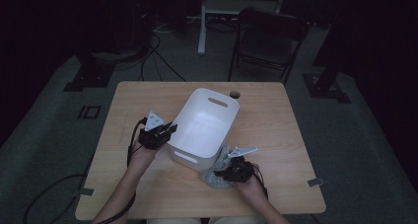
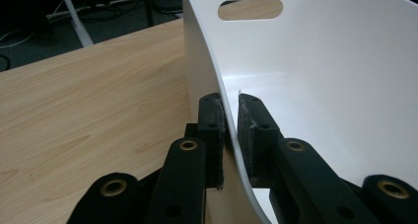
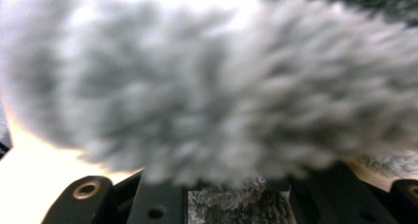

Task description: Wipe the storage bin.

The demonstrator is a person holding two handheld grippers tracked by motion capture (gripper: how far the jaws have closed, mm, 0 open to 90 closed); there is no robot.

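A white plastic bin [image 1: 206,116] with slot handles stands at the middle of the wooden table [image 1: 276,135]. My left gripper [image 1: 169,129] is shut on the bin's left wall; in the left gripper view its pads [image 2: 213,120] pinch the thin white wall [image 2: 320,86] from both sides near the rim. A grey fluffy cloth [image 1: 216,178] lies against the bin's near right corner. My right gripper [image 1: 223,172] is down on it. In the right gripper view the blurred grey fluff [image 3: 222,86] bunches between the jaws and hides their tips [image 3: 236,197].
A dark folding chair [image 1: 266,36] and a white stand leg [image 1: 202,21] are beyond the table's far edge. Cables run over the grey floor [image 1: 148,61]. A round cable hole [image 1: 235,94] sits near the table's far edge behind the bin.
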